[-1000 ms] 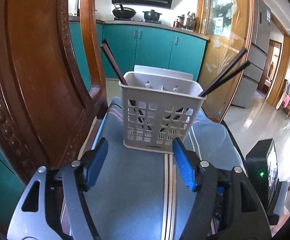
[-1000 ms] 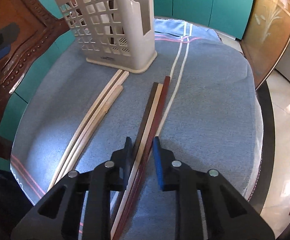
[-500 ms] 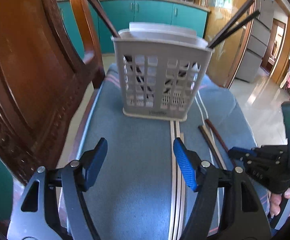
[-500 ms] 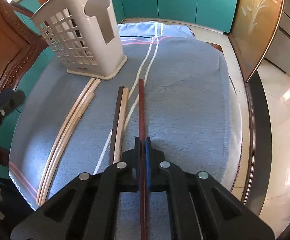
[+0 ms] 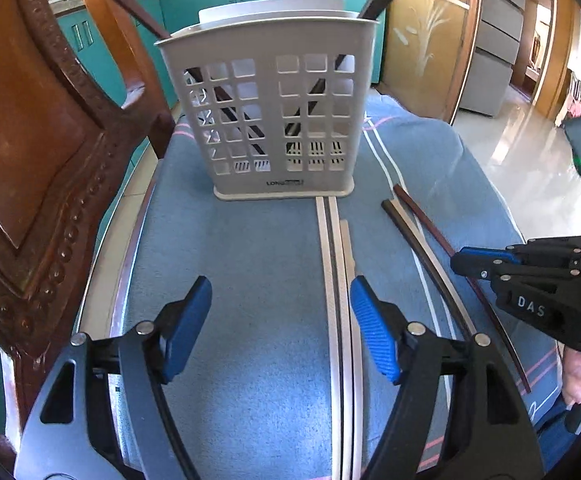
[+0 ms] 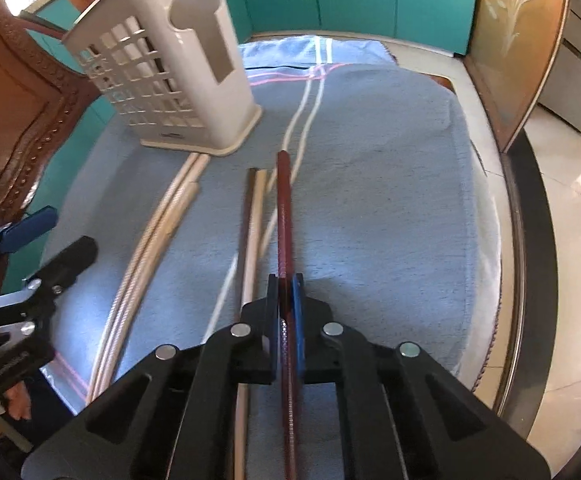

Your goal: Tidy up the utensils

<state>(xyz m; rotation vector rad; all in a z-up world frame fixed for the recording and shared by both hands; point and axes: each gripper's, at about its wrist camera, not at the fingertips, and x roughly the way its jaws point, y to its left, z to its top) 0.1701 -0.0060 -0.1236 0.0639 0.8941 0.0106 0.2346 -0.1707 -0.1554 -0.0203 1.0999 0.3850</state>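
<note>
At the far left of the right wrist view, the left gripper (image 6: pixel 30 236) has come into frame since a second ago; in its own view the left gripper (image 5: pixel 280 320) hangs with fingers spread wide and nothing between them, over the blue cloth-covered counter (image 5: pixel 230 320). It has drawn back from the pale slotted plastic utensil basket (image 5: pixel 270 120), which now stands upper centre with dark chopsticks already leaning inside.

Centre frame of the right wrist view shows the main change. A second ago the right gripper (image 6: pixel 286 300) straddled three sticks with fingers apart; now they are clenched on the reddish-brown chopstick (image 6: pixel 283 216) alone, whose tip seems slightly raised off the cloth. The dark brown chopstick (image 6: pixel 246 216) and a pale one beside it lie just left of it, and the bundle of light wooden chopsticks (image 6: pixel 158 240) further left. I judge that one stick is secured and bound for the basket.

Motion blur makes the lift hard to confirm. The basket's inner compartments are hidden here, and the sticks' near ends run out of frame.
</note>
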